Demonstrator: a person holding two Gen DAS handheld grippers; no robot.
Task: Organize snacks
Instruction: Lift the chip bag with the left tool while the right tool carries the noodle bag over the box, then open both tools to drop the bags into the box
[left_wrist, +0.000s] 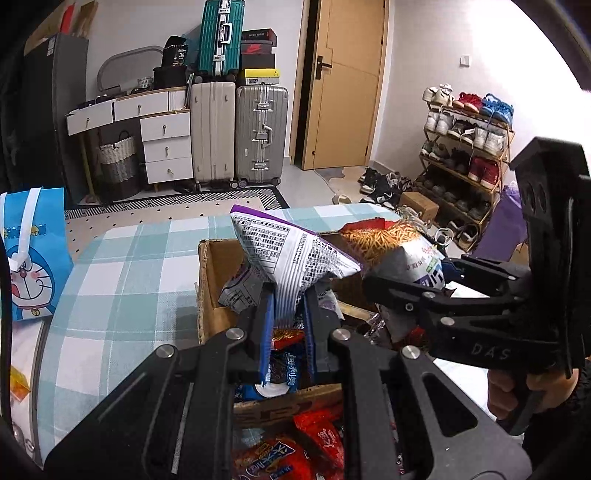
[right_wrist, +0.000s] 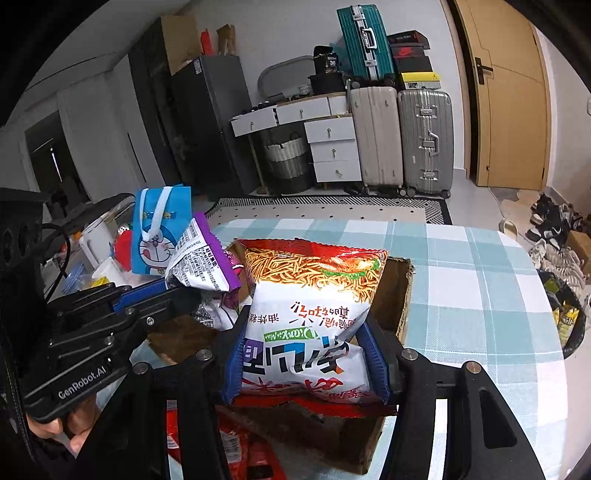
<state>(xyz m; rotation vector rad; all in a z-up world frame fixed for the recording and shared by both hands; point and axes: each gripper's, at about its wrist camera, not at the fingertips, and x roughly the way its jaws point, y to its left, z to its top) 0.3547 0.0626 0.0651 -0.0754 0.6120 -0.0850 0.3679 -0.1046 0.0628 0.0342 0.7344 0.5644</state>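
Looking down both grippers here, each one has a snack bag pinched over the open brown cardboard box (left_wrist: 212, 280) sitting on the teal-and-white checked tablecloth (left_wrist: 122, 266).

Left gripper (left_wrist: 288, 325): jaws squeezed right down to almost nothing on the crimped bottom edge of a silver foil snack bag with a purple top edge and black printed text (left_wrist: 291, 254). The bag sticks up from the pads, puffed out, hanging above the inside of the box.

Right gripper (right_wrist: 306, 365): jaws partway apart, blue ribbed pads pressing both sides of a white-and-red noodle-snack bag with a photo of fried noodle sticks on it (right_wrist: 314, 295). It's held upside down going by the print, also above the box and just beside the purple-edged one. From the left wrist view the two bags look like they touch, or nearly do; can't say for sure.

Down in the box there are more packets, red ones (left_wrist: 321, 435) and a blue one (left_wrist: 284, 373), piled loosely.

Off to the side of the table stands a blue cartoon-cat gift bag with white handles (left_wrist: 33, 254). A hand (left_wrist: 543, 387) is visible wrapped round the right gripper's handle.
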